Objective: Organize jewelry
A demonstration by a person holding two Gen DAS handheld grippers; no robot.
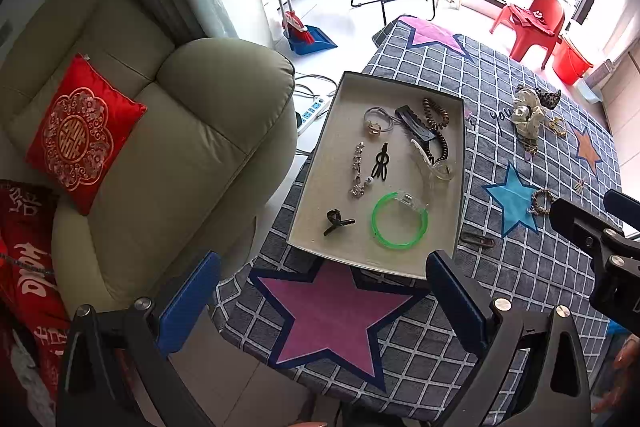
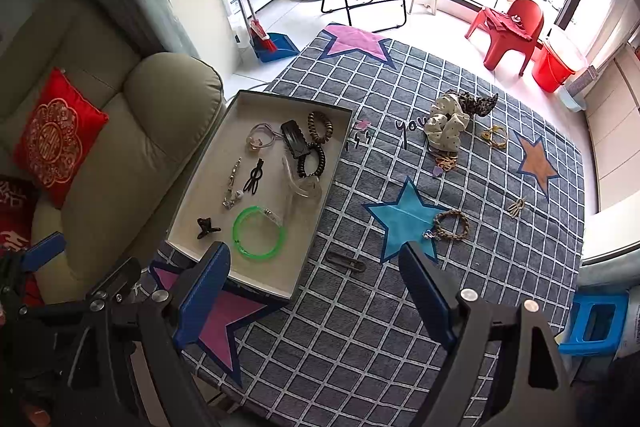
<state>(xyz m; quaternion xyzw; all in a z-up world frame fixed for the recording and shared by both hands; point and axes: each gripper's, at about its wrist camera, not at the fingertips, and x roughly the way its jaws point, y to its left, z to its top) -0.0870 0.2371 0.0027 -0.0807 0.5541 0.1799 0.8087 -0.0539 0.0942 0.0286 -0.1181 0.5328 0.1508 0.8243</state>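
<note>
A shallow grey tray [image 1: 320, 163] [image 2: 208, 187] lies at the left of the checked, star-patterned tablecloth [image 2: 360, 327]. In it are a green bangle [image 1: 400, 223] [image 2: 260, 233], black clips, coil hair ties and a silver chain. Loose on the cloth are a beaded bracelet [image 1: 540, 201] [image 2: 452, 225] by the blue star, a brown clip [image 1: 478, 239] [image 2: 346, 261], scrunchies [image 1: 528, 111] [image 2: 448, 123] and small gold pieces [image 2: 496, 137]. My left gripper [image 1: 324, 259] hovers open over the tray's near edge. Above the brown clip my right gripper [image 2: 314, 251] is open and empty.
A beige sofa [image 1: 180, 147] with a red cushion [image 1: 80, 131] stands close against the table's left side. A power strip [image 1: 316, 109] lies on the floor behind the tray. A blue stool [image 2: 596, 323] sits off the table's right edge.
</note>
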